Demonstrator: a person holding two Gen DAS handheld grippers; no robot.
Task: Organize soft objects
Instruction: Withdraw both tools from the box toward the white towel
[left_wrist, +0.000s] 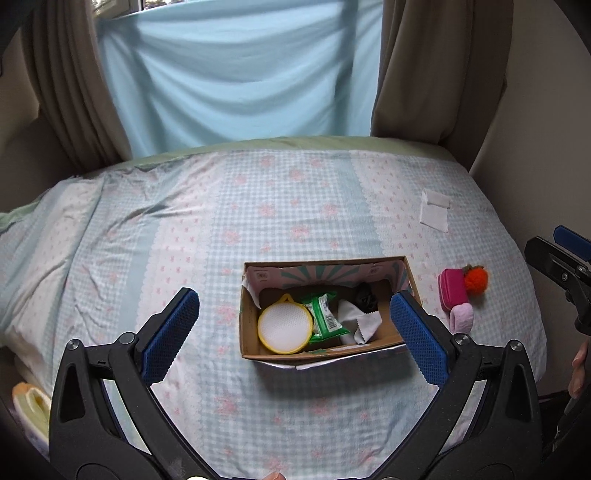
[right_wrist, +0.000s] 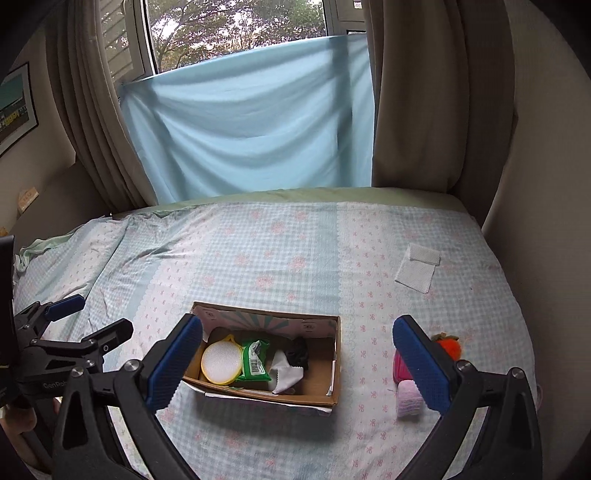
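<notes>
An open cardboard box (left_wrist: 255, 349) (right_wrist: 330, 398) stands on the bed. It holds a round yellow-rimmed white pad (left_wrist: 284, 328) (right_wrist: 221, 359), a green wipes pack (left_wrist: 323, 317) (right_wrist: 254, 360), a white cloth (left_wrist: 360, 325) (right_wrist: 286, 374) and a black soft item (left_wrist: 365, 295) (right_wrist: 297, 352). To its right lie a pink pouch (left_wrist: 453, 290) (right_wrist: 399, 367), an orange pompom (left_wrist: 476, 278) (right_wrist: 448, 345), a pale pink roll (left_wrist: 463, 317) (right_wrist: 408, 398) and a white folded cloth (left_wrist: 435, 210) (right_wrist: 417, 267). My left gripper (left_wrist: 295, 328) (right_wrist: 92, 317) is open above the box. My right gripper (right_wrist: 297, 363) (left_wrist: 554, 247) is open above the box's right part.
The bed (left_wrist: 258, 203) has a blue checked floral sheet. A light blue cloth (left_wrist: 236, 74) hangs over the window behind it, between beige curtains (left_wrist: 436, 66). A yellow item (left_wrist: 31, 406) lies off the bed's left edge. A wall (right_wrist: 546, 147) is on the right.
</notes>
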